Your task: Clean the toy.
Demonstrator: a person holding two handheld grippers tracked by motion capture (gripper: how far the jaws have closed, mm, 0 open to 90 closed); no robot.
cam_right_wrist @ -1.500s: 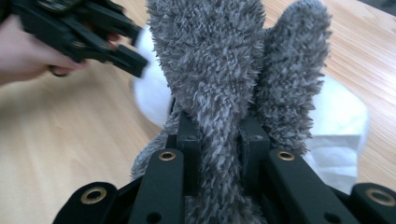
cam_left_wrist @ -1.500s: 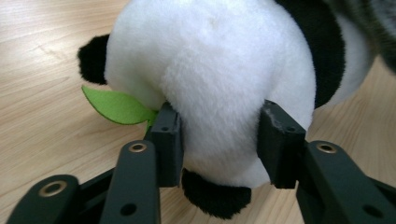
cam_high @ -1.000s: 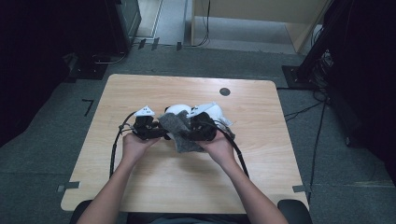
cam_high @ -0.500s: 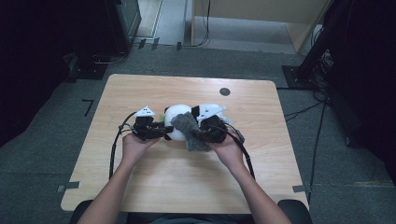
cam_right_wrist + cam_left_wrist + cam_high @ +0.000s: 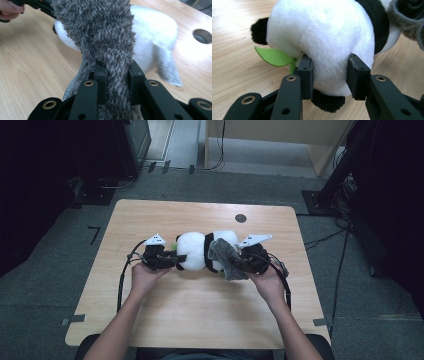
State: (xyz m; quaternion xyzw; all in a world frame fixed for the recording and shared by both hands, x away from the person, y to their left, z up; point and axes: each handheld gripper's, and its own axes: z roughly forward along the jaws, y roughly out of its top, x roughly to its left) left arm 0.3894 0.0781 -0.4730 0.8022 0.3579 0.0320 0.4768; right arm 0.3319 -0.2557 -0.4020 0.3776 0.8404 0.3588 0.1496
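My toy panda [image 5: 200, 251] lies in the middle of the wooden worktop [image 5: 165, 320]. It is round, soft and fluffy, white with black patches and a green leaf [image 5: 273, 57]. My left claw [image 5: 329, 75] squeezes its white body. My right claw [image 5: 116, 75] is clamped on a fuzzy grey sock [image 5: 100, 32].

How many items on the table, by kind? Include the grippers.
Plush panda: 1
Grey fuzzy cloth: 1
Green felt leaf on the panda: 1
Handheld grippers: 2, left gripper clamped on the panda, right gripper clamped on the cloth
Total: 5
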